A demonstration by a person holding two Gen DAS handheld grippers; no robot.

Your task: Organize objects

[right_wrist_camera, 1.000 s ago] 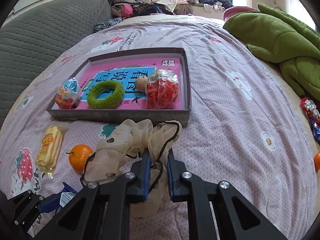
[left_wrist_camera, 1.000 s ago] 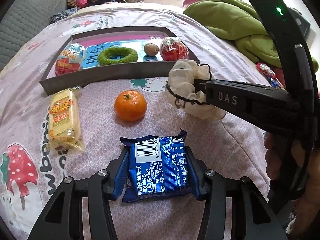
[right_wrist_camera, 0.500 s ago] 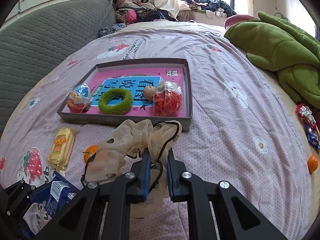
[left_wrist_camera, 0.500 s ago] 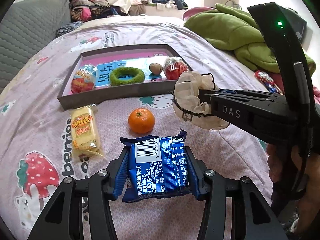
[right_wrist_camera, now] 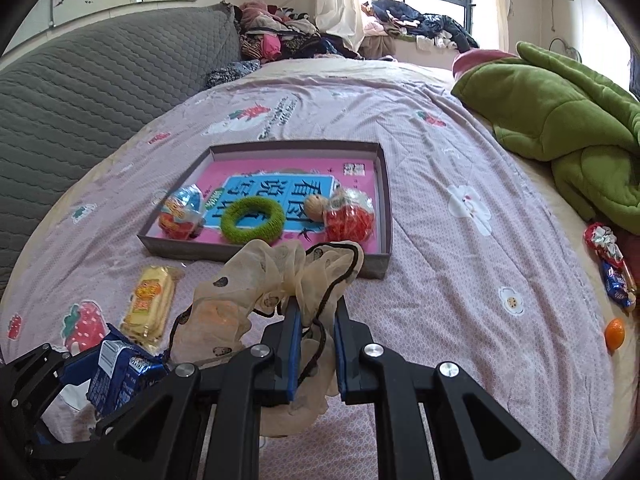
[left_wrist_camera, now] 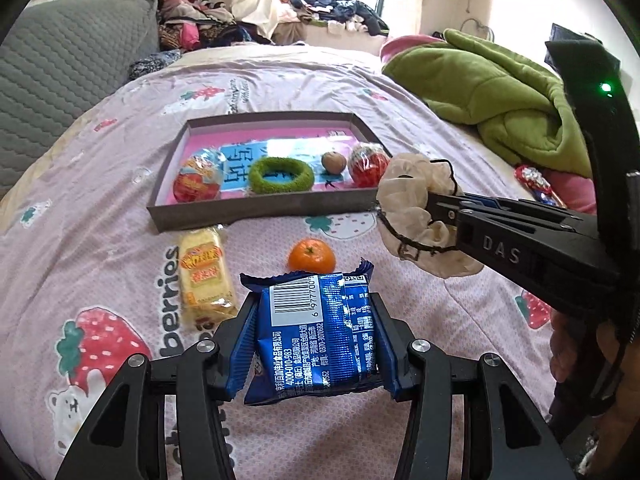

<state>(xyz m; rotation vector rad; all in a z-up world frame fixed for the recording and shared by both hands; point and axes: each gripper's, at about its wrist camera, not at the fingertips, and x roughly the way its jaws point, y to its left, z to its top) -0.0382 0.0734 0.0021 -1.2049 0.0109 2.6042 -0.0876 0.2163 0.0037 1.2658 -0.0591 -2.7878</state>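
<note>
Two loads hang above the bed: the left hand-held gripper [left_wrist_camera: 316, 332] pinches a light, crinkly, slippery blue foil snack packet [left_wrist_camera: 316, 332] by its sides; the right hand-held gripper [right_wrist_camera: 316, 344], nearly closed, bunches a soft, limp cream fabric scrunchie [right_wrist_camera: 276, 280].

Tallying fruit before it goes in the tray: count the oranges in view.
2. One orange lies on the bedspread just in front of the tray; a second orange sits far right by the bed's edge. Others may be hidden.

Glossy foil blue packet [left_wrist_camera: 320, 332], sheer cream cloth scrunchie [right_wrist_camera: 280, 276], fuzzy green ring [left_wrist_camera: 281, 175], matt card tray [left_wrist_camera: 256, 210]
</note>
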